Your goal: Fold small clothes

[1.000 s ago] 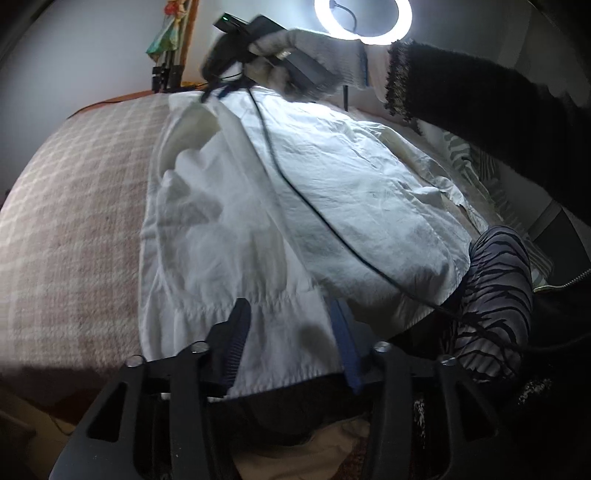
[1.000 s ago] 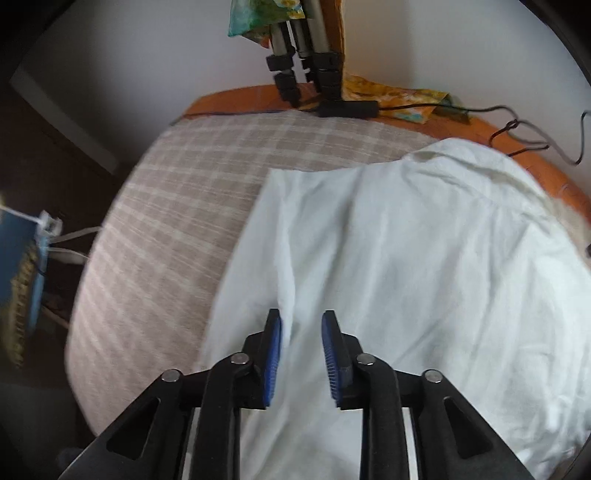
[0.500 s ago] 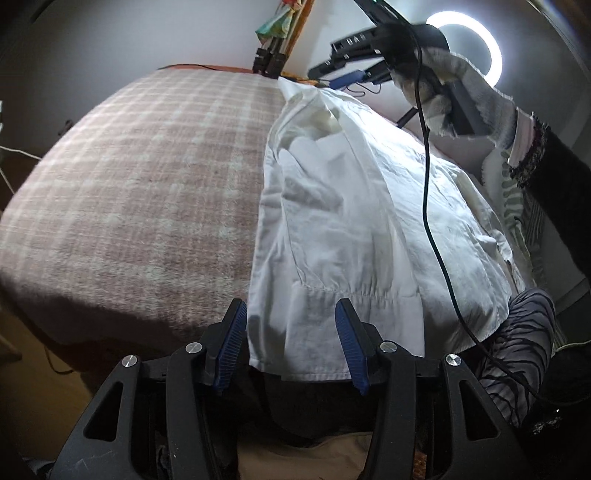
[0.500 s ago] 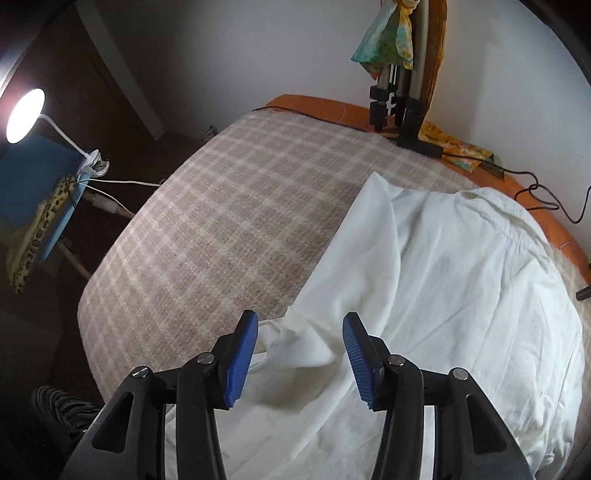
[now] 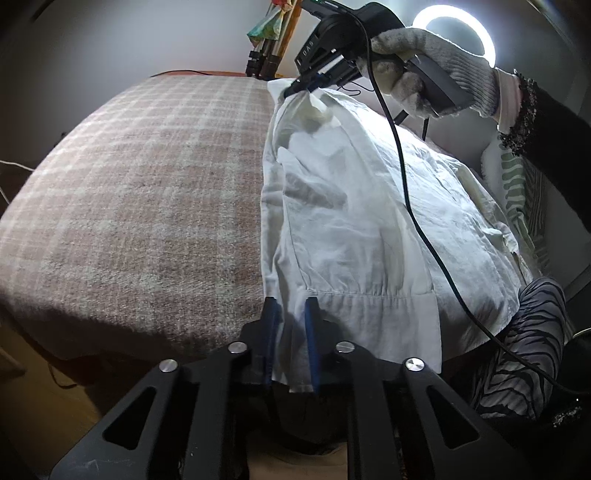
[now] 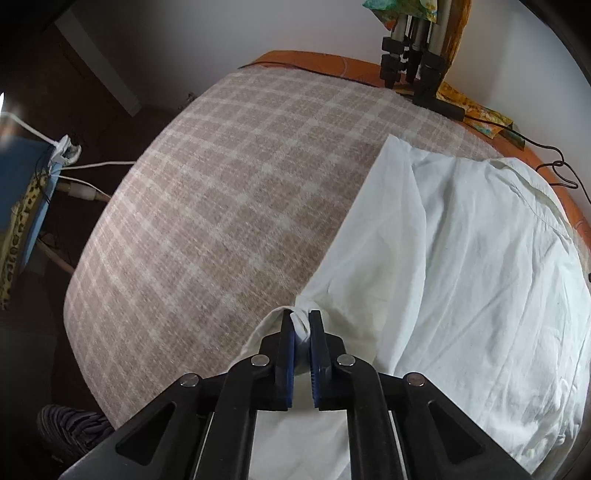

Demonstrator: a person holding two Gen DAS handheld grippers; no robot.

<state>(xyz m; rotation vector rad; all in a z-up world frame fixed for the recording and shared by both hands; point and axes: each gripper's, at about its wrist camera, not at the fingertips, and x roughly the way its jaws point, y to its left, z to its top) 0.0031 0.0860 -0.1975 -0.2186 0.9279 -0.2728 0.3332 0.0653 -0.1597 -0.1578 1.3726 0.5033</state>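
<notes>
White shirt [image 5: 351, 206] spread over the right part of a bed covered by a checked blanket [image 5: 147, 192]. Left gripper [image 5: 290, 325]: fingers closing, with the near hem of the shirt pinched between the blue pads. Right gripper [image 6: 301, 332], borne by a gloved hand [image 5: 424, 70]: fingers closed on a bunched fold at the far left edge of the shirt. A ring light [image 5: 454, 29] glows at far right; tripod legs [image 6: 410, 55] stand at the far edge of the bed.

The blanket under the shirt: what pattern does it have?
The blanket has a pinkish-brown and cream check, clearest in the right wrist view.
</notes>
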